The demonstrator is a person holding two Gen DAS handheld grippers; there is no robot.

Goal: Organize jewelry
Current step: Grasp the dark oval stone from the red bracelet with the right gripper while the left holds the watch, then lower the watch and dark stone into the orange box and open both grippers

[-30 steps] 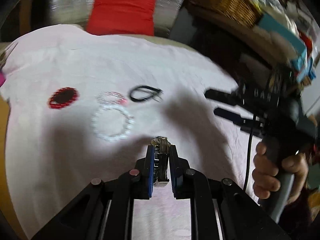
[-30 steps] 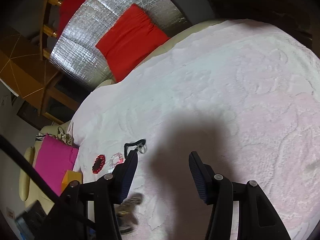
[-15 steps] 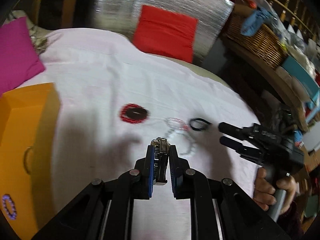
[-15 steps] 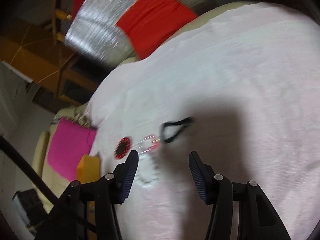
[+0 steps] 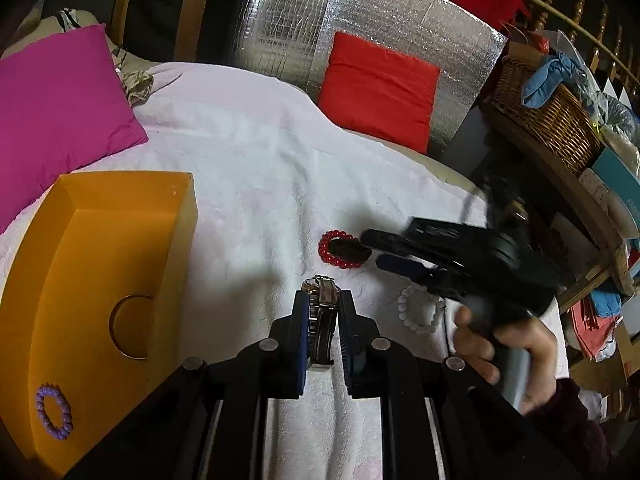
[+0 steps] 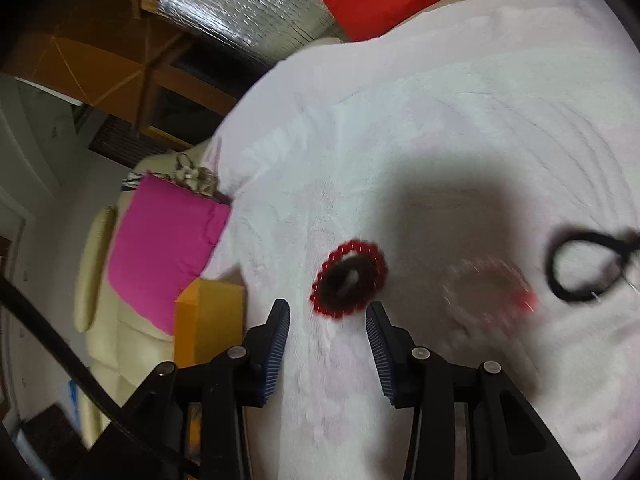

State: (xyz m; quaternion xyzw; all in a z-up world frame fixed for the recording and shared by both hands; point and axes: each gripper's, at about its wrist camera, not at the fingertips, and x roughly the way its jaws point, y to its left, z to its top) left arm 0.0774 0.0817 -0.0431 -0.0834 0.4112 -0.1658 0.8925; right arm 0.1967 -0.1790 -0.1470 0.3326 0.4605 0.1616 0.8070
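Observation:
My left gripper is shut on a silver metal watch, held above the white bedspread just right of an orange box. The box holds a purple bead bracelet and a thin ring-shaped bangle. My right gripper is open and empty, with a red bead bracelet just beyond its fingertips; it also shows in the left wrist view. A white bead bracelet lies partly behind the right gripper. A black cord loop and a blurred clear pinkish bracelet lie to the right.
A magenta cushion lies at the left on the bedspread, a red cushion at the back against silver foil. A wicker basket and cluttered shelves stand to the right of the bed.
My left gripper has swung left with the watch, bringing the orange box fully into view. My right gripper has moved forward and down toward the red bracelet.

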